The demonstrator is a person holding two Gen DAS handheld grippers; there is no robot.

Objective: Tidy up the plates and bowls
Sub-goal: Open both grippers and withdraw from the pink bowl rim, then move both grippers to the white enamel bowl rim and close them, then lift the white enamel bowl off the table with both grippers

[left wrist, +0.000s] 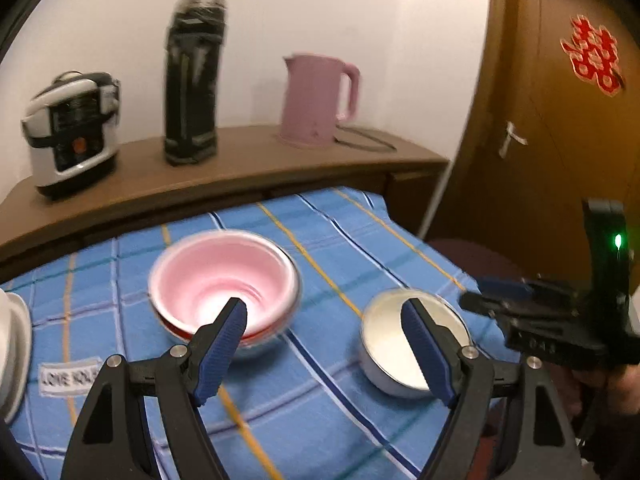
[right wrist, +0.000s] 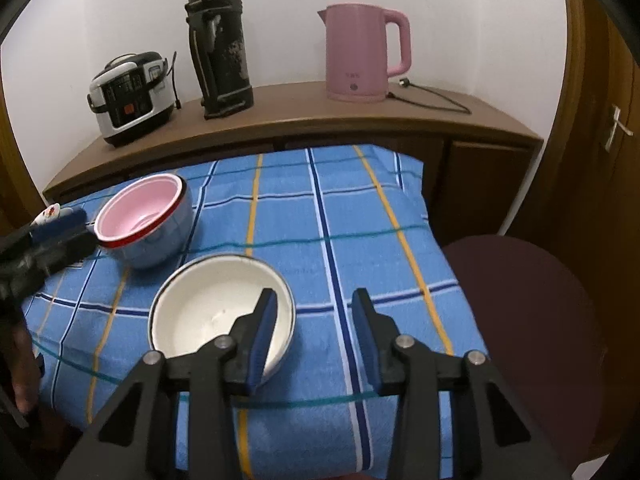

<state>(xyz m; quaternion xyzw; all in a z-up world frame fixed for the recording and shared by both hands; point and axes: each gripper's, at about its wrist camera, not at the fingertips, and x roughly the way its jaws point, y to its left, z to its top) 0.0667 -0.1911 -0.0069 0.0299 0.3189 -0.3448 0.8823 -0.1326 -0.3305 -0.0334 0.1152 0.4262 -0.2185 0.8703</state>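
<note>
A blue plaid tablecloth [right wrist: 320, 208] covers the table, with a wooden sideboard [right wrist: 304, 120] against the white wall behind. The white bowl [right wrist: 208, 308] sits near the front, the pink bowl [right wrist: 138, 208] nested in a red-rimmed bowl [right wrist: 160, 244] farther back to its left. The right gripper [right wrist: 314, 312] hangs half open and empty, one finger over the white bowl's rim. The left gripper [left wrist: 324, 320] gapes wide, empty. A pink kettle [right wrist: 360, 56], black flask [right wrist: 220, 48] and rice cooker [right wrist: 128, 96] stand on the sideboard.
</note>
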